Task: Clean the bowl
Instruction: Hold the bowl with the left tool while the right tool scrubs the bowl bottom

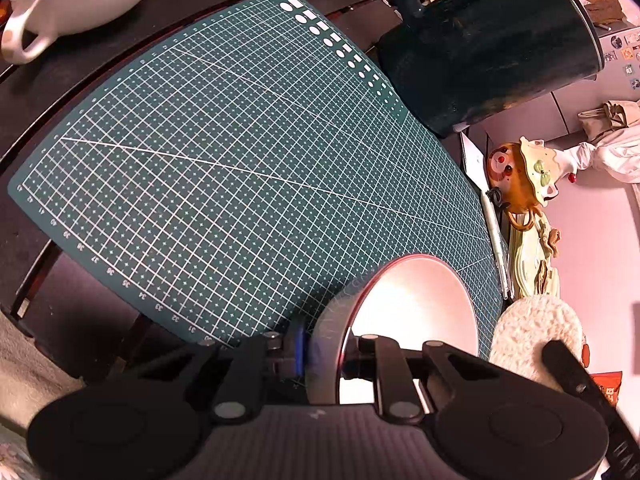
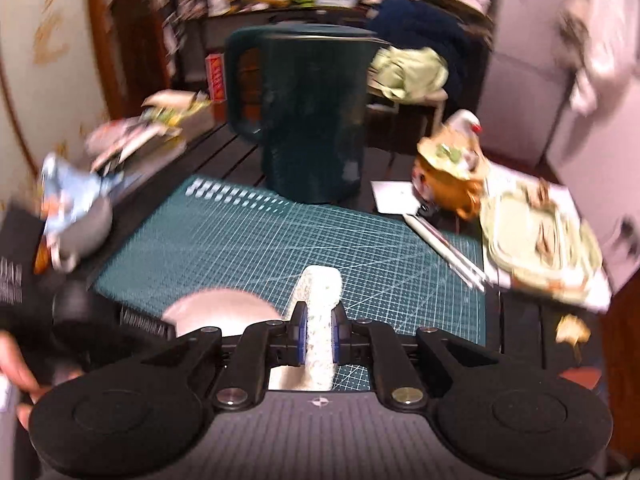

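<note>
Green cutting mat [image 1: 240, 160], bowl [image 1: 416, 312] rim in left claw [image 1: 326, 354], sponge [image 2: 320, 320] in right claw [image 2: 319, 338]

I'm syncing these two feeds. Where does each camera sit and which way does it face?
Left wrist: on the left hand-held gripper, looking along its fingers down across the green cutting mat; they clamp the bowl by its rim.
Right wrist: on the right hand-held gripper, facing forward over the table to the dark pitcher; it pinches a white sponge; a hand shows at left.
Shared: mat, pitcher, bowl, sponge.
</note>
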The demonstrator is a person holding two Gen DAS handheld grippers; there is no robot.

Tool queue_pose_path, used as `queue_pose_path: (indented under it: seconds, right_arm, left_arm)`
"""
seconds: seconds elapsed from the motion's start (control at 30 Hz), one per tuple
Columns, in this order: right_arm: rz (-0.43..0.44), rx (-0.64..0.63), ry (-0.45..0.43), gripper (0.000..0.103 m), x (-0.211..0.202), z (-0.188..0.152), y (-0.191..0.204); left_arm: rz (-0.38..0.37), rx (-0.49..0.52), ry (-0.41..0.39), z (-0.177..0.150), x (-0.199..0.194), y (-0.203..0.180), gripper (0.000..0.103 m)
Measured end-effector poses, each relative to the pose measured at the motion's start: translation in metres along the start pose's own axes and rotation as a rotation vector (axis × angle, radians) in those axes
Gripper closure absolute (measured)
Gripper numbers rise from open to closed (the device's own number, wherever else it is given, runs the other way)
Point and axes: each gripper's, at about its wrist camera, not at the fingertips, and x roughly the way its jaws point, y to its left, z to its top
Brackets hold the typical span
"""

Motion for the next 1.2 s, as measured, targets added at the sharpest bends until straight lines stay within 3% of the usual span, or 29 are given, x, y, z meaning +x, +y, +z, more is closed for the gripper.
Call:
queue_pose_path:
  seconds: [0.13,0.17,0.27,0.37,0.43,0.6,0.83,0.87,1.0,1.2]
  right_arm:
    - [0.130,0.146,-0.015,0.092,0.004,-0.003,-0.009]
    - [0.194,0.144,0.005,0.092,0.009,-0.006,0.000]
    - [0.221,0.096,0.036,0.092,0.017,-0.012,0.020]
    - [0.190,0.001,0.089,0.092,0.037,-0.026,0.047]
    - [0.121,-0.091,0.089,0.092,0.047,-0.036,0.062]
    - [0.011,-0.191,0.131,0.092,0.058,-0.044,0.068]
    - [-0.068,-0.273,0.052,0.093,0.030,-0.033,0.062]
    - [-0.099,-0.271,0.023,0.093,0.021,-0.028,0.055]
    - [-0.010,-0.084,0.016,0.093,0.006,-0.009,0.017]
    - [0.101,0.078,-0.033,0.093,-0.004,-0.001,-0.005]
  left_arm:
    - [0.000,0.002,-0.002,-0.002,-0.001,-0.002,0.087]
    - [0.001,0.003,-0.003,-0.003,-0.001,-0.003,0.087]
    - [0.001,0.005,-0.003,-0.003,-0.001,-0.003,0.087]
    - [-0.001,0.000,-0.003,-0.002,-0.001,-0.002,0.087]
    - [0.000,0.001,-0.002,-0.002,0.000,-0.003,0.087]
    - [-0.002,0.000,-0.001,0.000,0.001,-0.001,0.087]
    - [-0.002,0.002,0.001,0.004,0.004,0.001,0.087]
    - [-0.002,0.002,0.001,0.004,0.003,0.001,0.087]
    - [-0.001,0.001,-0.002,0.000,0.001,-0.002,0.087]
    - [0.001,0.000,-0.002,-0.004,-0.001,-0.005,0.087]
